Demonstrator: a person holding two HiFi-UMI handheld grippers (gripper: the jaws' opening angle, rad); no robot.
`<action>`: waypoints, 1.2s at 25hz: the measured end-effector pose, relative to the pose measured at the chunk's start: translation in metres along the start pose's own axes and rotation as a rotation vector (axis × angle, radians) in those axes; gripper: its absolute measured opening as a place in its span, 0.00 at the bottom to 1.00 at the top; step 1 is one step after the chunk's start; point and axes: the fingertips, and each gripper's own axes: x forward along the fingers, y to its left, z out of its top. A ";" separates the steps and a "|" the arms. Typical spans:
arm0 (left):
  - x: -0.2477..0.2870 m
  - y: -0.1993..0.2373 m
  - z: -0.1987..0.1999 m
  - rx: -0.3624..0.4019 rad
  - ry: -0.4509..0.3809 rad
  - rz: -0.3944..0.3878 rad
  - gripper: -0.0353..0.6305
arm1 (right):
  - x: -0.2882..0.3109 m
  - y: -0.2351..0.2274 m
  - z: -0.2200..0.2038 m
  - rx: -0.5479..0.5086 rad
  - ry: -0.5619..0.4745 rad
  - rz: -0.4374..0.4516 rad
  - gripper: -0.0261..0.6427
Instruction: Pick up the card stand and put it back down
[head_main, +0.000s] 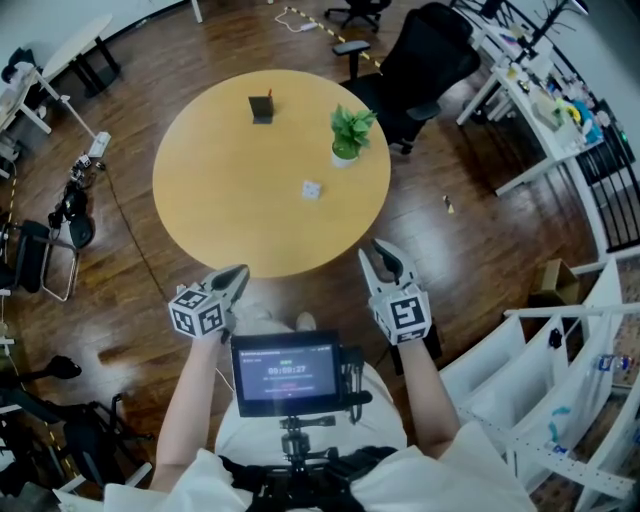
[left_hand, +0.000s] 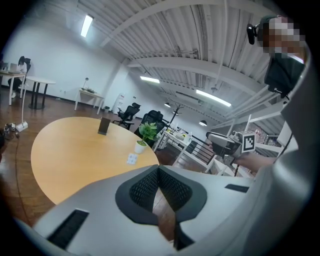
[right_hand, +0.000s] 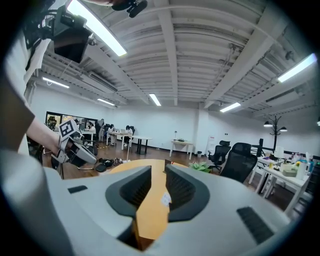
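Observation:
The card stand (head_main: 261, 107) is a small dark upright piece on the far side of the round wooden table (head_main: 220, 200); in the left gripper view the card stand (left_hand: 103, 126) stands well beyond the jaws. Both grippers hover off the table's near edge, far from it. My left gripper (head_main: 238, 276) (left_hand: 159, 169) has its pads meeting at the tips, with nothing between them. My right gripper (head_main: 380, 260) (right_hand: 158, 170) points at the table with a clear gap between its jaws, and nothing is held.
A small potted plant (head_main: 350, 134) stands at the table's right side and a little white tile (head_main: 311, 189) lies near the middle. A black office chair (head_main: 425, 60) sits behind the table, white shelving (head_main: 560, 380) at the right, and gear on the floor at the left.

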 end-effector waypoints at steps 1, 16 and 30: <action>0.001 -0.002 0.000 0.001 0.001 -0.001 0.06 | -0.002 -0.002 -0.001 0.003 0.000 -0.005 0.21; -0.003 -0.008 -0.004 0.003 0.015 0.005 0.06 | -0.020 -0.014 -0.013 0.046 0.009 -0.031 0.21; -0.008 0.002 -0.001 -0.002 0.010 0.019 0.06 | -0.001 -0.006 -0.002 0.076 -0.016 0.003 0.21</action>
